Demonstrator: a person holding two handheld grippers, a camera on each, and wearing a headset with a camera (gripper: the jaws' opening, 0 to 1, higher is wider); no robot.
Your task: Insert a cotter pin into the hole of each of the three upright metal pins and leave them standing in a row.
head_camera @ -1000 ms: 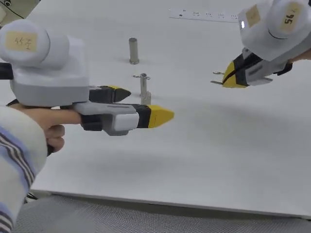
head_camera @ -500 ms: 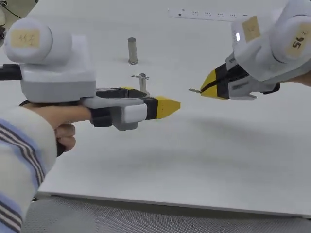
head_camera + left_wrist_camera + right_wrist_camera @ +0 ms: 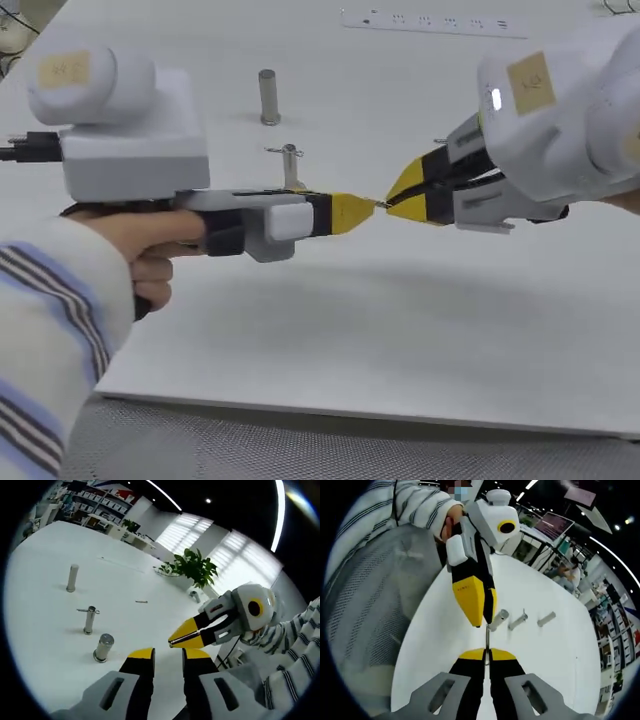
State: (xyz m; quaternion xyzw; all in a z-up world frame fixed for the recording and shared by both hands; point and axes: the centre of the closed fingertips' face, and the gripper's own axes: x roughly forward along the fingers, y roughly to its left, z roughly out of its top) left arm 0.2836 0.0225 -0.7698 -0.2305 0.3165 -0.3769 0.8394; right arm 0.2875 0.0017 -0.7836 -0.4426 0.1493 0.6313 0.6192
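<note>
Three upright metal pins stand in a row on the white table: a far one [image 3: 267, 97] [image 3: 72, 577], a middle one [image 3: 290, 165] [image 3: 90, 620] with a cotter pin through its top, and a near one [image 3: 103, 647]. My right gripper [image 3: 395, 205] [image 3: 487, 655] is shut on a thin cotter pin [image 3: 487, 639] that sticks out forward. My left gripper [image 3: 358, 211] [image 3: 167, 655] is open, and its tips almost meet the cotter pin's end in mid-air. In the head view the left gripper hides the near pin. The right gripper view has the row [image 3: 519, 621] beyond the left gripper [image 3: 475, 595].
A loose cotter pin [image 3: 141, 601] lies on the table beyond the row. A white power strip [image 3: 430, 20] sits at the far edge. The table's front edge [image 3: 350, 415] runs close below both grippers. A potted plant [image 3: 192, 567] stands past the table.
My right gripper has carried the cotter pin left and slightly down until it nearly touches the left gripper's tips. The left gripper has shifted a little right.
</note>
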